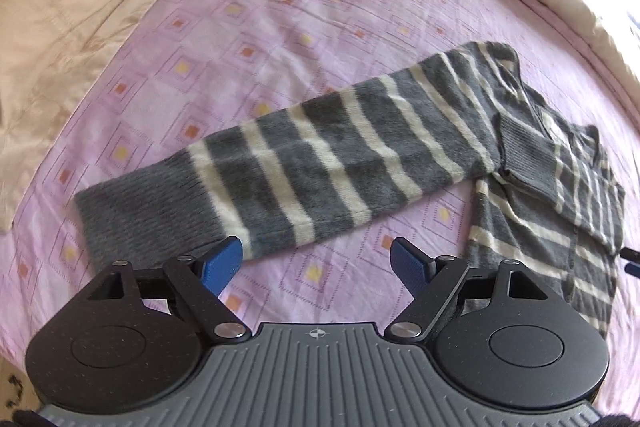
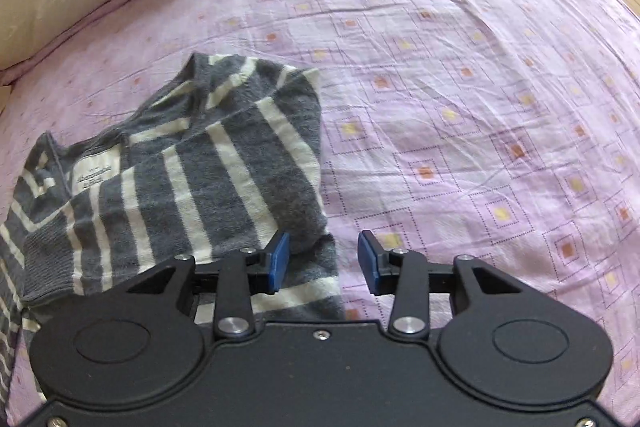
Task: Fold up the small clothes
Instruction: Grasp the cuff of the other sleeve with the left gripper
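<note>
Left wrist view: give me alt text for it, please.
A grey and cream striped knit sweater lies on a pink patterned bedsheet, one sleeve stretched out flat. The open left gripper hovers beside the sleeve's cuff, holding nothing.

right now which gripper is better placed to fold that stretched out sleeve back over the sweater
Left. The left gripper hangs open right at the sleeve's grey cuff, which lies flat on the bedsheet. The right gripper, also open, sits over the sweater's body edge, far from that cuff.
</note>
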